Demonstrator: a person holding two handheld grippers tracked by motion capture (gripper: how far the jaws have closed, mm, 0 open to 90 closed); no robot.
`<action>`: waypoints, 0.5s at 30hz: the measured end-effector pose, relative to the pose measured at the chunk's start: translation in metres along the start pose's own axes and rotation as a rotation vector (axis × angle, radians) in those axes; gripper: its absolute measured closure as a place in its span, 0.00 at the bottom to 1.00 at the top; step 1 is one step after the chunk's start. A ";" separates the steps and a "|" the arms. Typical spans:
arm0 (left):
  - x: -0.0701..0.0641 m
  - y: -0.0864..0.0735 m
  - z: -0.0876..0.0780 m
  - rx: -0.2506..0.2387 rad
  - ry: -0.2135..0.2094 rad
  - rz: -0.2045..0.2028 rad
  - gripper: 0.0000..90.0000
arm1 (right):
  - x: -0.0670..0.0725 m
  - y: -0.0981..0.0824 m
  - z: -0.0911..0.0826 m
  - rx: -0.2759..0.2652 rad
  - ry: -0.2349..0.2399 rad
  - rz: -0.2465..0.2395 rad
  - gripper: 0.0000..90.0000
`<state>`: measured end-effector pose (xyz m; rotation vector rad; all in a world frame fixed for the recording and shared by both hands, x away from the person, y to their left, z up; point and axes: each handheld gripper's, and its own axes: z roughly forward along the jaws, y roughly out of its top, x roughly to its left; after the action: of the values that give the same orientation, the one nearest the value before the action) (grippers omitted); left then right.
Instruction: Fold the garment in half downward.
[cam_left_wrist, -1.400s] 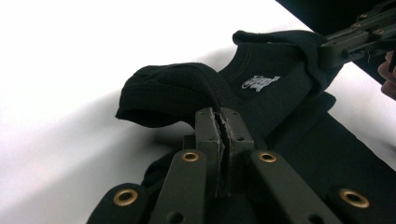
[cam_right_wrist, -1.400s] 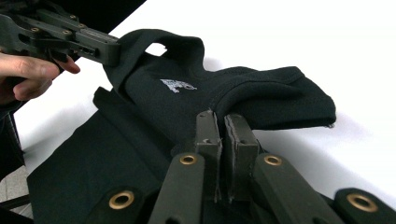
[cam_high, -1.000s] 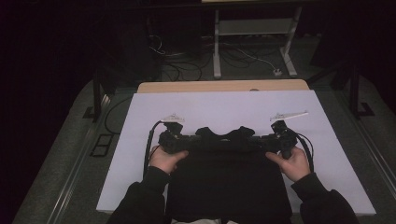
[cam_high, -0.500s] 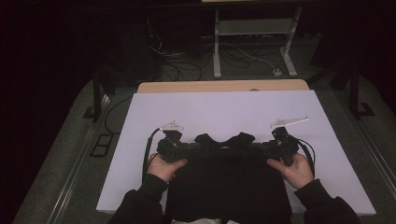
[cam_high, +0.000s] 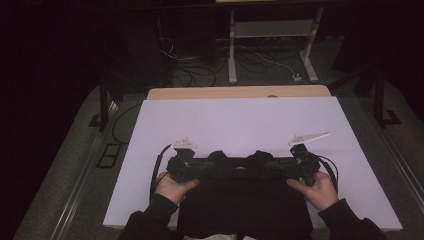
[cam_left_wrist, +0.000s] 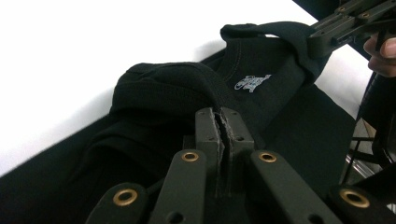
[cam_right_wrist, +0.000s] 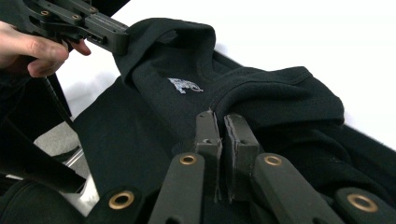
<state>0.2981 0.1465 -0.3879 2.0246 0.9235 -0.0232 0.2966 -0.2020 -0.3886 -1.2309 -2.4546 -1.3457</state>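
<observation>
A black garment with a small white logo lies on the white table cover, its lower part hanging over the near edge. My left gripper is shut on a bunched fold of its top edge at the left. My right gripper is shut on the matching fold at the right. In the left gripper view the jaws pinch black fabric, with the right gripper farther off. In the right gripper view the jaws clamp the cloth, and the left gripper grips the far corner.
A wooden tabletop strip shows beyond the white cover. Behind it stand white desk legs with loose cables on the dark floor. A floor socket plate sits left of the table.
Both hands have drawn the garment's top edge back toward the near edge of the table. The grips are unchanged.
</observation>
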 end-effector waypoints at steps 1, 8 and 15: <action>-0.001 -0.001 0.000 0.002 -0.002 0.000 0.95 | 0.001 -0.001 0.000 0.004 0.002 0.001 0.93; -0.010 -0.009 -0.002 0.027 -0.017 0.020 0.95 | 0.006 -0.008 0.001 0.036 0.018 -0.010 0.93; -0.014 -0.019 0.002 0.065 -0.023 0.031 0.95 | 0.010 -0.018 0.007 0.078 0.035 -0.007 0.93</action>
<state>0.2764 0.1432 -0.3978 2.0947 0.8873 -0.0597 0.2790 -0.1963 -0.4007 -1.1721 -2.4642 -1.2499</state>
